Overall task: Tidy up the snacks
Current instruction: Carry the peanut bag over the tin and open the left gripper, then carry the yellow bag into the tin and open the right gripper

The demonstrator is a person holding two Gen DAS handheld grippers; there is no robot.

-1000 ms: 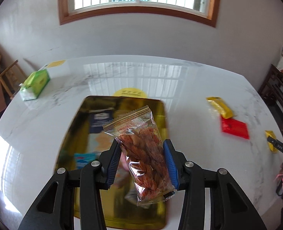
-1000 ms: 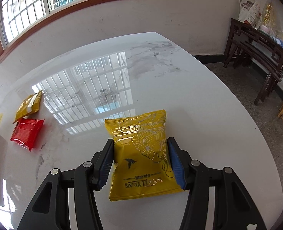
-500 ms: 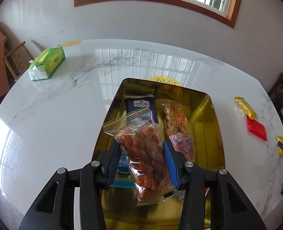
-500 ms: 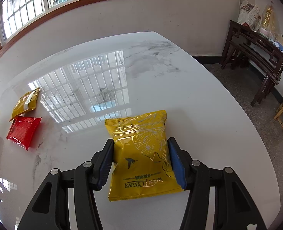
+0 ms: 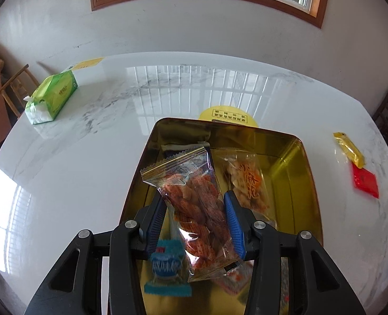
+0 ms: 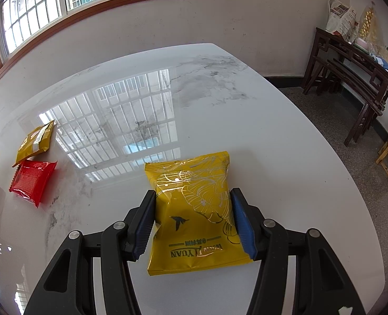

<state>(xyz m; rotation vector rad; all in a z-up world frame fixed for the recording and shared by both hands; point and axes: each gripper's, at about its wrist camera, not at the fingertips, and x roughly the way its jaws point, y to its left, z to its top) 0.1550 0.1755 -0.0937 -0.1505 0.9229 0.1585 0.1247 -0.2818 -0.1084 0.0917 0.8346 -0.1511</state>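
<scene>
The fingers (image 5: 155, 219) of the left gripper (image 5: 195, 219) pinch a clear bag of orange snacks (image 5: 194, 204) and hold it above the gold tin (image 5: 305, 183), which already has several packets in it (one with a blue label (image 5: 167, 265) lies just below the bag). The right gripper (image 6: 194, 220) has its fingers (image 6: 242, 223) closed on both sides of a yellow packet (image 6: 194, 210) that lies flat on the white tabletop (image 6: 246, 131). A red packet (image 6: 32, 181) and a gold packet (image 6: 36, 143) lie touching each other, well apart from it, on the left
</scene>
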